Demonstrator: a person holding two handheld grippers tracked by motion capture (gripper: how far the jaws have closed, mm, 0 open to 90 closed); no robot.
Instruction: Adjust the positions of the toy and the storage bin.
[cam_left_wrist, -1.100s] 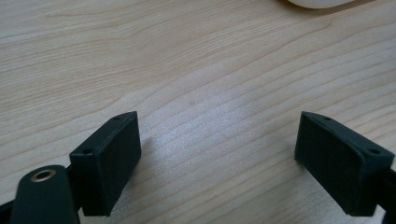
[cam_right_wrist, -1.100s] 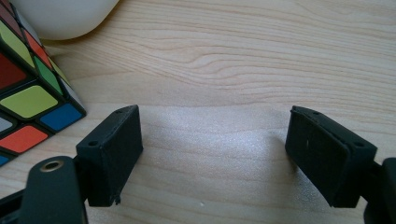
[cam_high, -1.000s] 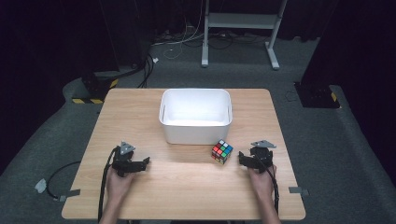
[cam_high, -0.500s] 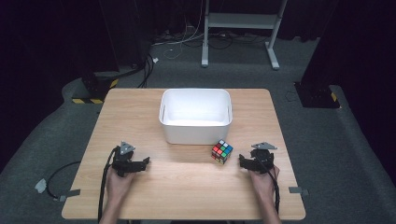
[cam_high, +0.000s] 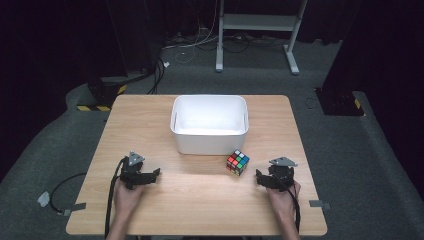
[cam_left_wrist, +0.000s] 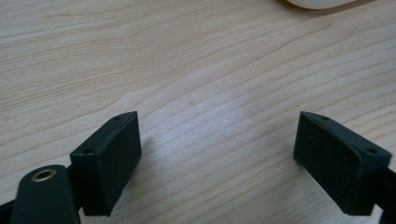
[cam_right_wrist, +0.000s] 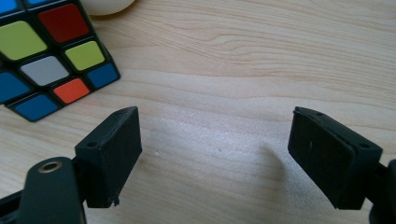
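While our right gripper (cam_right_wrist: 215, 158) rests low on the surface (cam_high: 200, 200), its fingers (cam_right_wrist: 109, 156) stand apart with bare wood between them; they have just been opening a little further, and nothing is caught in the gap. Our left gripper (cam_left_wrist: 219, 161) matches it: fingers (cam_left_wrist: 107, 161) spread wide, holding nothing, set down over plain grain.

Moving outward, the Rubik's cube (cam_high: 238, 162) sits on the surface just ahead and to the inside of our right gripper (cam_high: 274, 176), apart from it and not touched. It stands right beside the front right corner of the white bin (cam_high: 210, 122), which looks empty. Our left gripper (cam_high: 140, 175) lies well away from the cube, on the other side of the surface.

We judge the work to be at its very start: the cube is not yet grasped or lifted, and everything remains to be done, presumably closing the right fingers on it and carrying it to the bin.

From the high view we get the whole layout, with both hands, the cube and the bin together. Our right gripper view brings the cube (cam_right_wrist: 51, 56) close, at the upper left, clearly outside the fingers, with a rounded corner of the bin (cam_right_wrist: 105, 5) behind it. Our left gripper view gives a sliver of the bin (cam_left_wrist: 322, 3) at the top edge.
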